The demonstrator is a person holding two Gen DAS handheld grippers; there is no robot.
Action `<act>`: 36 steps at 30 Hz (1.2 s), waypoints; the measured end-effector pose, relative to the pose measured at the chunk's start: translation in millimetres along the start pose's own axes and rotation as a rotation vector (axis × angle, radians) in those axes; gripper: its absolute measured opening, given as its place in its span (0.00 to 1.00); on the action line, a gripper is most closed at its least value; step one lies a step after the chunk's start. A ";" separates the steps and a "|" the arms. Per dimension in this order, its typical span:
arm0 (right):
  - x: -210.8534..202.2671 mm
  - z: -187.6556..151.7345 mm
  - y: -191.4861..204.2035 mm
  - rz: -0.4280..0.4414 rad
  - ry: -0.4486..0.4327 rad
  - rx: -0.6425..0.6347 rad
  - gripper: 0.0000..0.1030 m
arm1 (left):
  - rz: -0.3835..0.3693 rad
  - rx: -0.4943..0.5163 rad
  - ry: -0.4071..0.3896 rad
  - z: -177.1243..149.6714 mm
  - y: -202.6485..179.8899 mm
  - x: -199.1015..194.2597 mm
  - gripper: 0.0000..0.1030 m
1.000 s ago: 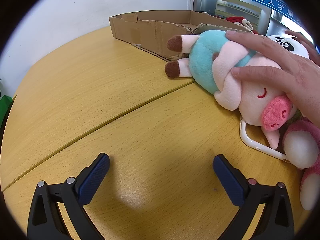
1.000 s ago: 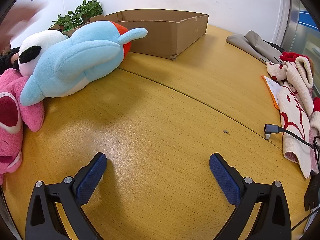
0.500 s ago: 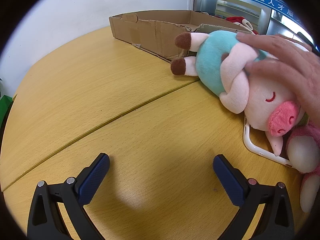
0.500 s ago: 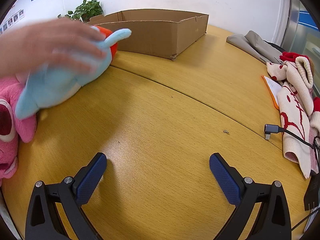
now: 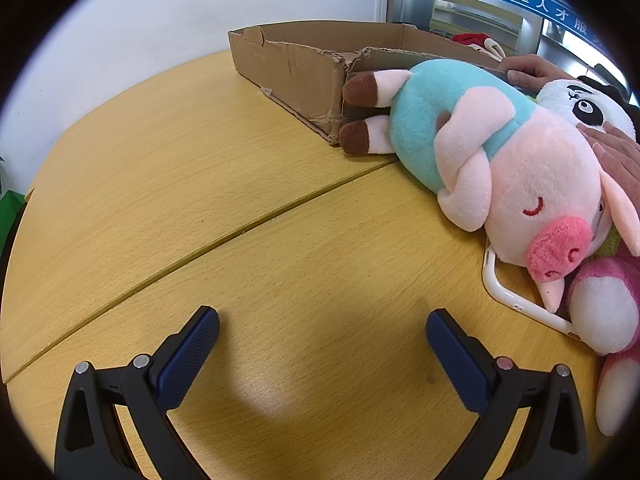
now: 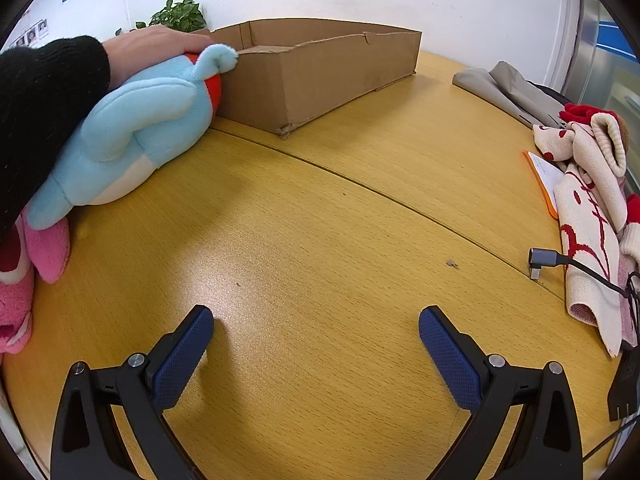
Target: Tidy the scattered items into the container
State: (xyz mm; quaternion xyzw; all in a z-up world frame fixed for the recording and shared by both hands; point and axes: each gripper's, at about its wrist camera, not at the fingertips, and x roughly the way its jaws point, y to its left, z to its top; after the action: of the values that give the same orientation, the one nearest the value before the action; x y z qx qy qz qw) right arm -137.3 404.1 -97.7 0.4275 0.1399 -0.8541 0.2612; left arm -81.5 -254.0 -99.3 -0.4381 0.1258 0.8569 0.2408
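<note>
A low cardboard box stands at the back of the wooden table. In the left wrist view a pink pig plush in a teal shirt lies on its side, feet against the box corner, with a panda plush behind it and a pink bear plush at the right edge. A person's hand rests by the pig's head. In the right wrist view a light blue plush lies against the box under a hand in a black sleeve. My left gripper and right gripper are open over bare table.
A white phone case lies under the pig's snout. At the right of the right wrist view are a red-and-cream knitted cloth, a grey cable plug, grey fabric and an orange-edged paper. A potted plant stands behind the box.
The person's hands pushed the pig plush and the blue plush toward the cardboard box, until they lie against it. Both grippers stayed still and open.
</note>
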 end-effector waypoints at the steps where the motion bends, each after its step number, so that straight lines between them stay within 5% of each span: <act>1: 0.0 0.0 0.0 0.000 0.000 0.000 1.00 | 0.000 0.000 0.000 -0.1 -0.1 0.0 1.00; 36: 6.9 9.1 6.7 -0.020 0.001 0.023 1.00 | 0.017 -0.004 0.001 -3.1 1.4 -2.2 1.00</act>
State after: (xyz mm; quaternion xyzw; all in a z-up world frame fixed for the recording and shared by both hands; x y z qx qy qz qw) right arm -142.9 392.2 -97.9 0.4293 0.1342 -0.8581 0.2476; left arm -79.0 -257.2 -99.3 -0.4378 0.1279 0.8590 0.2325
